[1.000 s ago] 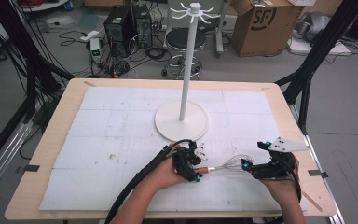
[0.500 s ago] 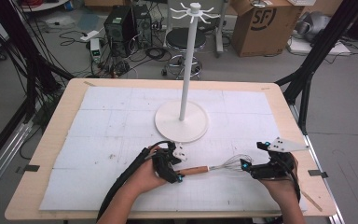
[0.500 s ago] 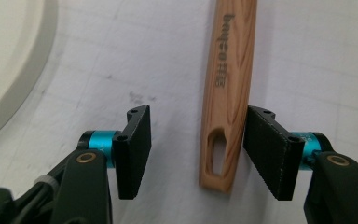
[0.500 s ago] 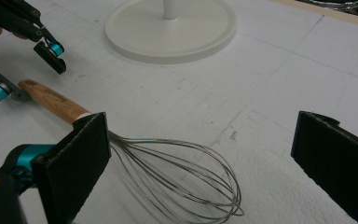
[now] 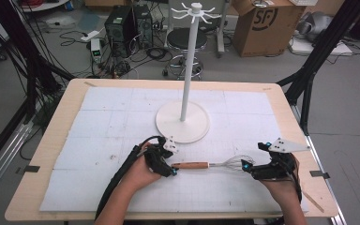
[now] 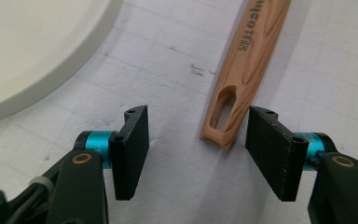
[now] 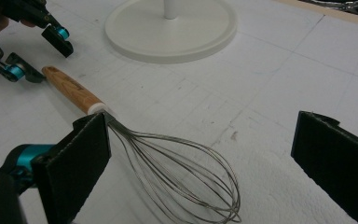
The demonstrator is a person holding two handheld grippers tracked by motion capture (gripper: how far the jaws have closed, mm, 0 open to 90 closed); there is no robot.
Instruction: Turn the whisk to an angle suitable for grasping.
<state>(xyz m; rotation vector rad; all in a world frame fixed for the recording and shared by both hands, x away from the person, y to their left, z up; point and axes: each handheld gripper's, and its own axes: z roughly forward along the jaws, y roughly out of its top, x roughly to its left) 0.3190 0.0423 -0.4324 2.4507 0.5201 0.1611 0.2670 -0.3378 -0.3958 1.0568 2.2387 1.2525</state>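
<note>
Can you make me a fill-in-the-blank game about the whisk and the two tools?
1. The whisk lies flat on the white mat, and its handle is made of ____.
2. The wire end of the whisk points toward the ____ tool.
3. The left tool has its jaws ____ around the handle's end.
4. The tall white stand has a base shaped like a ____.

Missing words: wood; right; open; circle

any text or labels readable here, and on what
"SF" in dark print on the cardboard box on the floor behind the table, in the high view.
Dark print burned into the whisk's wooden handle, in the left gripper view: blurred and seen at an angle, not readable.
</note>
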